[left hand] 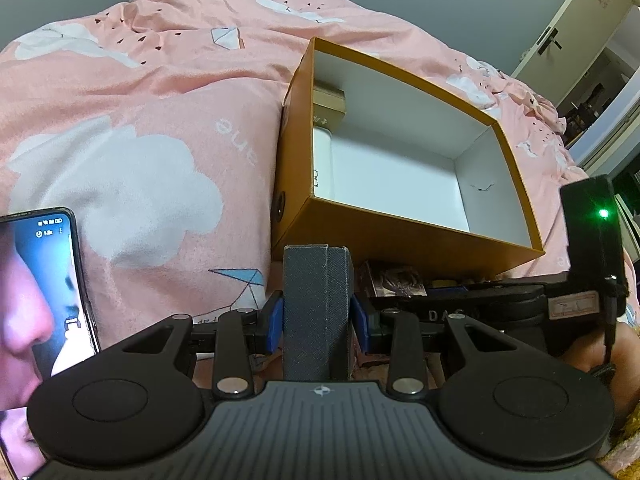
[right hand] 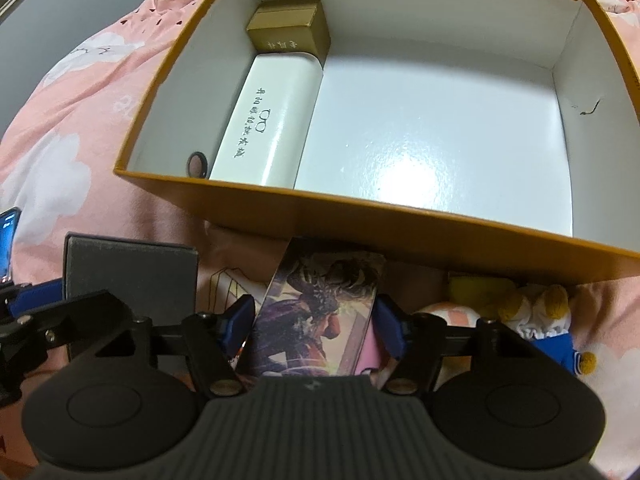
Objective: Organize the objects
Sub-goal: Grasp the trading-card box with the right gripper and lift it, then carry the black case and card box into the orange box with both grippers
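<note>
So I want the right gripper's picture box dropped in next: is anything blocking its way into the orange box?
Only the orange box's near wall stands between it and the picture box. Inside, the white case and gold box sit left; the remaining floor looks open.

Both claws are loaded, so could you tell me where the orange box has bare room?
Orange box: floor bare from white case to right wall. Left strip crowded: gold box, case. Outside its front wall, a plush toy.
</note>
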The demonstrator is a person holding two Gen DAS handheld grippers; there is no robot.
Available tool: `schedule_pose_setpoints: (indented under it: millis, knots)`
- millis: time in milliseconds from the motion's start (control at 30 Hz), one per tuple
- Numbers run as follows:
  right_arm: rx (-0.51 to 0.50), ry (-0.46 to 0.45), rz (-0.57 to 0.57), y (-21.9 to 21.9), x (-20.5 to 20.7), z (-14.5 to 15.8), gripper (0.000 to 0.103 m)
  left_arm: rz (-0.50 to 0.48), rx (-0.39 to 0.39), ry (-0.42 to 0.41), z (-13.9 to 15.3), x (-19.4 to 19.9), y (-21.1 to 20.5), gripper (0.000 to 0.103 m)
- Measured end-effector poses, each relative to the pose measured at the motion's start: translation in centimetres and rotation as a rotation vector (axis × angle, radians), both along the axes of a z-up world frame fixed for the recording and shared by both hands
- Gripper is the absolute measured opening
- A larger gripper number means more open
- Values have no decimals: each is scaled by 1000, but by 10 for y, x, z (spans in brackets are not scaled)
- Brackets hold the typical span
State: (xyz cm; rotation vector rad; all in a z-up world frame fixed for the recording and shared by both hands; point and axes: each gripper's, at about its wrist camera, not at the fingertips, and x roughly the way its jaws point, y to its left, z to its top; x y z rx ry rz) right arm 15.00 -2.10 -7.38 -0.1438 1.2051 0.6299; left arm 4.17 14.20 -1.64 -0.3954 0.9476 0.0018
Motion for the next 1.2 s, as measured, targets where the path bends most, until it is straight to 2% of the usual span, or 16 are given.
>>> schedule_pose_setpoints:
  millis: [400, 700, 1000, 1200]
  knots:
    - [132, -86, 3, -52, -26, 55, 62, -41, 20, -42, 23, -6, -13, 40]
    - [232, -203, 3, -77, -32, 112, 62, -136, 37, -109, 56, 5, -31, 40]
    - [291, -294, 2, -83, -5, 152, 61, -205, 68, -189, 90, 43, -43, 40]
    - [297, -305, -35, -81, 27, 154, 61, -226, 38, -177, 86, 82, -40, 40]
